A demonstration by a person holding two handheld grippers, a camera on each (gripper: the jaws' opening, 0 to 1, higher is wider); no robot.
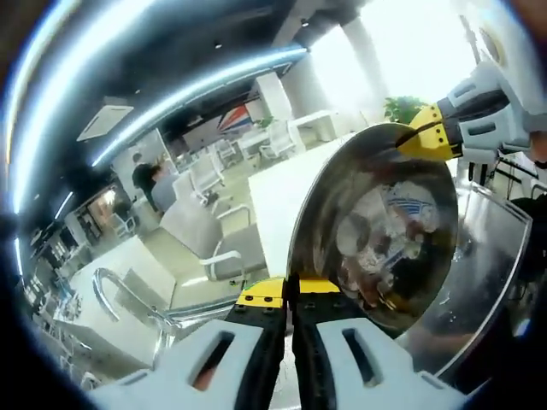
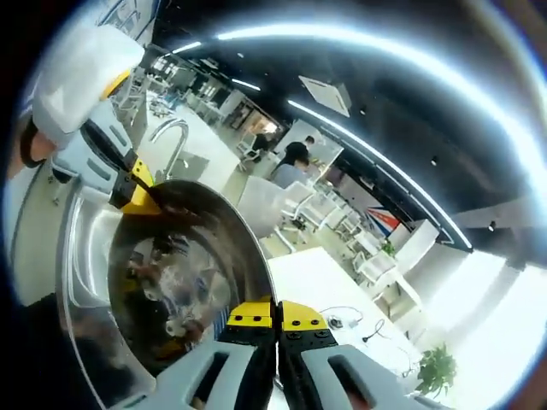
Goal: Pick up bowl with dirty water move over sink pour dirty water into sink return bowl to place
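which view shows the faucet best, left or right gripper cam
The left gripper view: the faucet stands clear at lower left, its whole curved spout visible with nothing across it. In the right gripper view the faucet is smaller, sitting just above the tilted bowl, with the left gripper clamped on the bowl's rim close beside it.

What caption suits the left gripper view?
Both grippers, left and right, tip a steel bowl over the sink.
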